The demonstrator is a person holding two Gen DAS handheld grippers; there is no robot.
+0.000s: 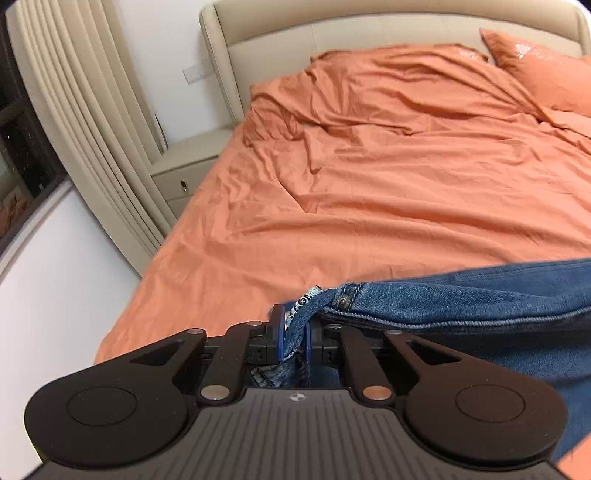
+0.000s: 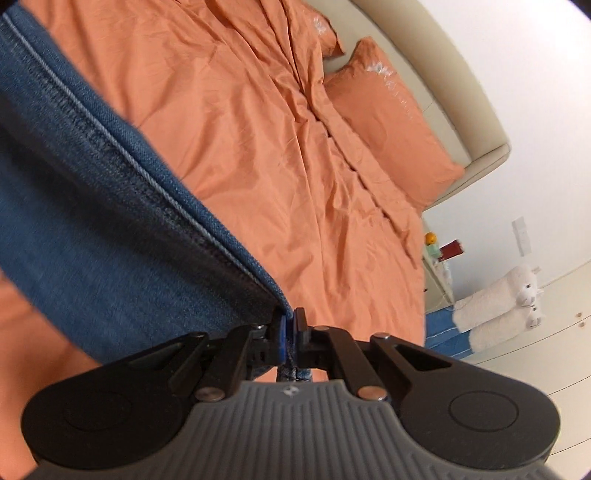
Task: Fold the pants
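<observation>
- Ribbed grey housing and black linkage arms of the left gripper (image 1: 291,332) are filling the bottom of the left wrist view; its blue-padded jaws are pinching nearly together on a waistband corner of the blue denim pants (image 1: 461,306), beside a metal rivet.
- From that grip the denim is stretching away to the tool's right as a taut band, hanging above the wrinkled orange bed sheet (image 1: 369,192).
- Pointing downward at a slant, the left tool is facing the padded beige headboard (image 1: 332,33) ahead, with an orange pillow (image 1: 535,62) far ahead to its right.
- Off to the left tool's left, pleated cream curtains (image 1: 81,110) and a beige bedside cabinet (image 1: 184,166) are showing; the right wrist view is not catching these.
- Right gripper (image 2: 290,325) is clamping fully closed on another edge of the blue denim pants (image 2: 92,206), a little cloth bunching behind the pads.
- Here the denim is running up and to the tool's left, its stitched seam in blur.
- Tilted and rolled, the right tool is looking over the sheet (image 2: 258,147) at a pillow (image 2: 388,122) ahead to its right.
- Only this view is showing white plush slippers (image 2: 498,306) on the floor to the far right, and small objects too blurred to identify on a cabinet beyond the bed.
</observation>
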